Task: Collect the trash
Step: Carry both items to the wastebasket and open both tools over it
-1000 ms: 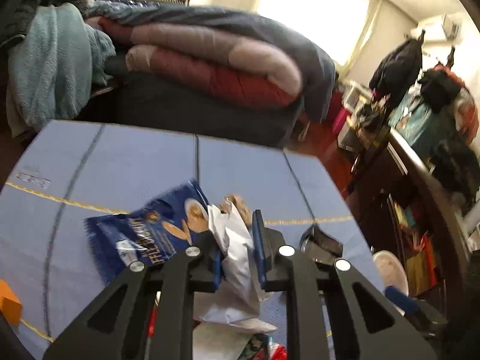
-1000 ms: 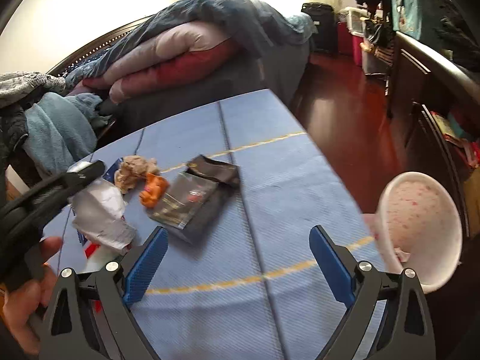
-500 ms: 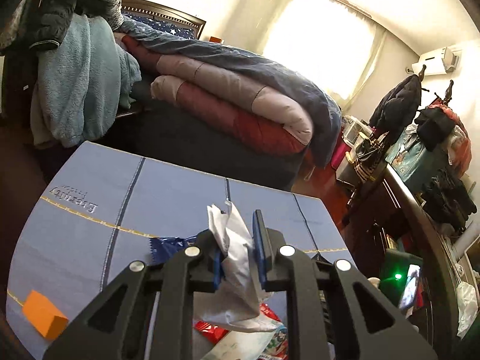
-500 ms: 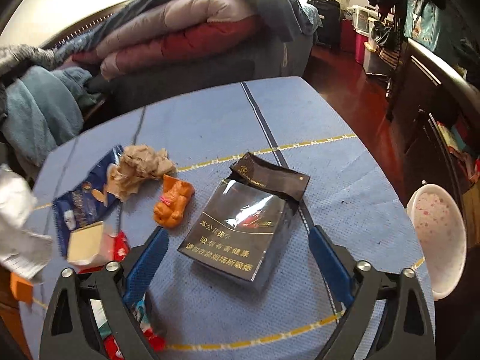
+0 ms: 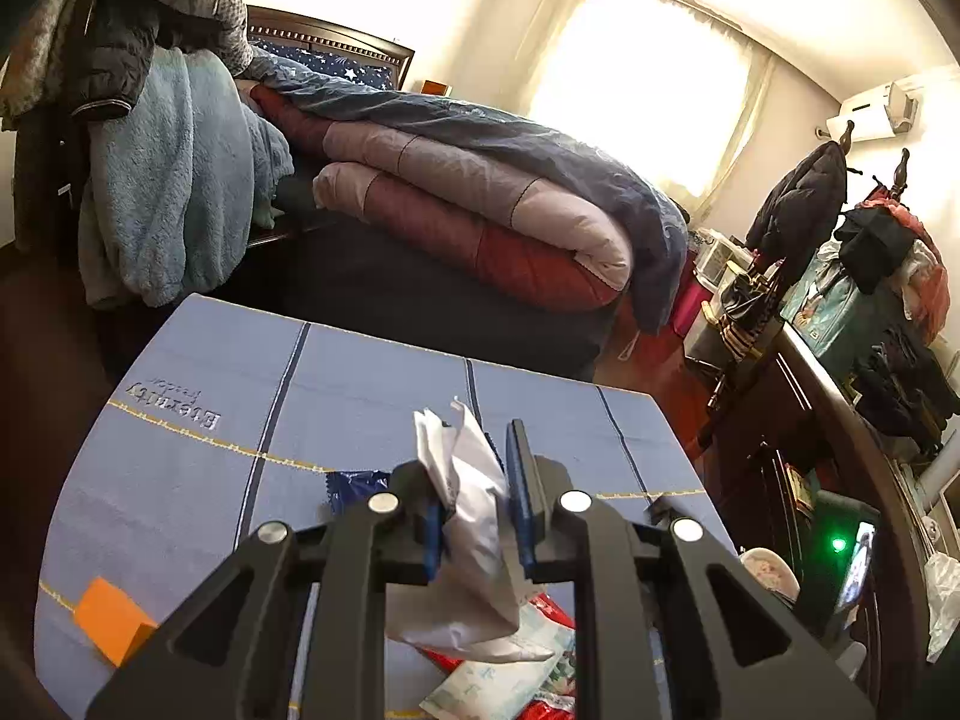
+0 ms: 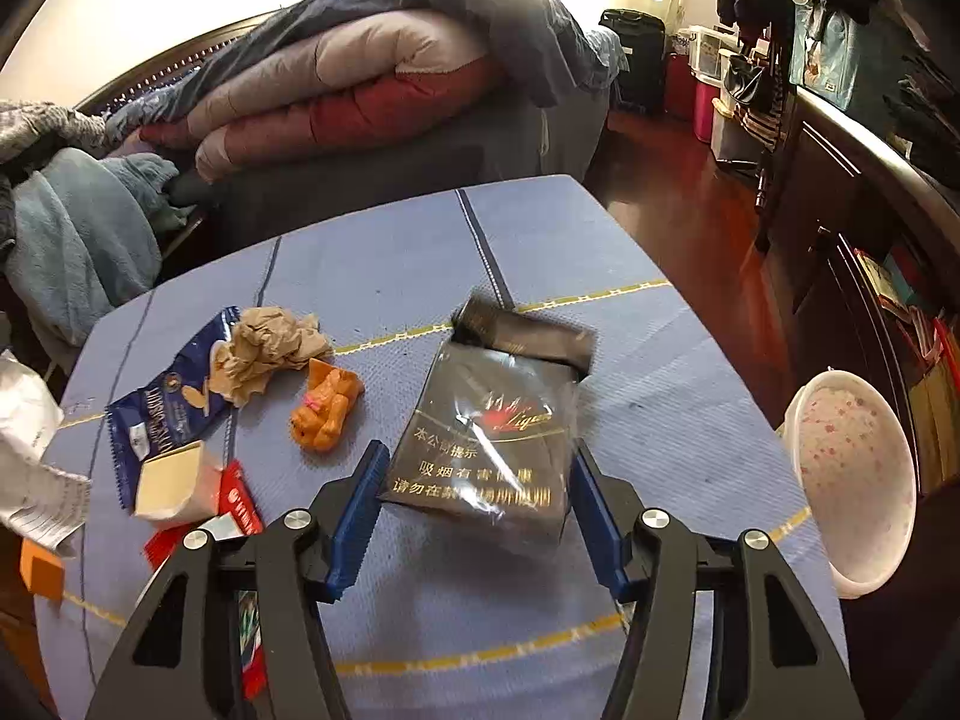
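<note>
My left gripper (image 5: 471, 468) is shut on a crumpled white paper (image 5: 474, 546), held above the blue-clothed table (image 5: 180, 480); the same paper shows at the left edge of the right wrist view (image 6: 24, 438). My right gripper (image 6: 477, 468) points down at a black glossy carton (image 6: 498, 420) lying flat. Its jaws are closing, with the carton's near end between the blue pads (image 6: 360, 498); I see no firm press. A blue snack wrapper (image 6: 162, 414), a brown paper wad (image 6: 270, 348), an orange lump (image 6: 327, 408), a cream box (image 6: 171, 480) and red wrappers (image 6: 234, 498) lie to the left.
A white pink-speckled bin (image 6: 852, 480) stands off the table's right edge. An orange block (image 6: 42, 567) sits at the near left corner. A bed with folded quilts (image 6: 360, 90) lies behind the table, dark cabinets (image 6: 870, 210) to the right.
My left gripper has risen and drawn back with the white paper. My right gripper has moved over the black carton and its jaws have narrowed around it.
</note>
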Demonstrator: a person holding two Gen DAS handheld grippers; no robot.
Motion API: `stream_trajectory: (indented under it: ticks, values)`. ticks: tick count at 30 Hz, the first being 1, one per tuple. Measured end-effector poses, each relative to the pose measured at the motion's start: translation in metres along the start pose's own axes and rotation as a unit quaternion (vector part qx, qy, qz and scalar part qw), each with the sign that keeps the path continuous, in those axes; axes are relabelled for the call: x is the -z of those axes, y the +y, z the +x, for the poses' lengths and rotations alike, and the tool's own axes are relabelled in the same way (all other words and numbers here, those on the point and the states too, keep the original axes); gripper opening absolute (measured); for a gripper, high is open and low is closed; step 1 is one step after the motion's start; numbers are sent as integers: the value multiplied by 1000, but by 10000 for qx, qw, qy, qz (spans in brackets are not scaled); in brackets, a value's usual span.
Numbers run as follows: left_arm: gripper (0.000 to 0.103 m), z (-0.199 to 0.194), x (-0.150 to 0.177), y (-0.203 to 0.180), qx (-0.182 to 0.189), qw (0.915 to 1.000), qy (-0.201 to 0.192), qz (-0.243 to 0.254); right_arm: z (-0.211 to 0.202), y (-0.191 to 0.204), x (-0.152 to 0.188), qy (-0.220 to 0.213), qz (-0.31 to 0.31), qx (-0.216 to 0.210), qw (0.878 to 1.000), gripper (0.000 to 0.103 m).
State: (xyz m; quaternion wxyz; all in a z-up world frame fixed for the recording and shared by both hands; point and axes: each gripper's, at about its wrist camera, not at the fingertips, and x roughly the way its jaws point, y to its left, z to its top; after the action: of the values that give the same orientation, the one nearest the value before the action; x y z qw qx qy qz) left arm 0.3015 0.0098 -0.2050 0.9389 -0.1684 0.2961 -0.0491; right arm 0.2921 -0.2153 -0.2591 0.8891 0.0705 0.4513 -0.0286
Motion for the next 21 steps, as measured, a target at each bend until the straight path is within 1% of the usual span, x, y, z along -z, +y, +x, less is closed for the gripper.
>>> stream_trajectory:
  ticks: [7,13,21]
  values:
    - [20,-18,0,-21,111,9998,-78,153,-26,-13,5,-171,54,-154,9997,59]
    - [20,-29,5,-58,331,9984,-118,438,-50,-39,12,-321,179,-246,9990,58]
    - [20,-32,15,-101,638,9952,-41,742,-76,-72,24,-482,352,-432,9973,58]
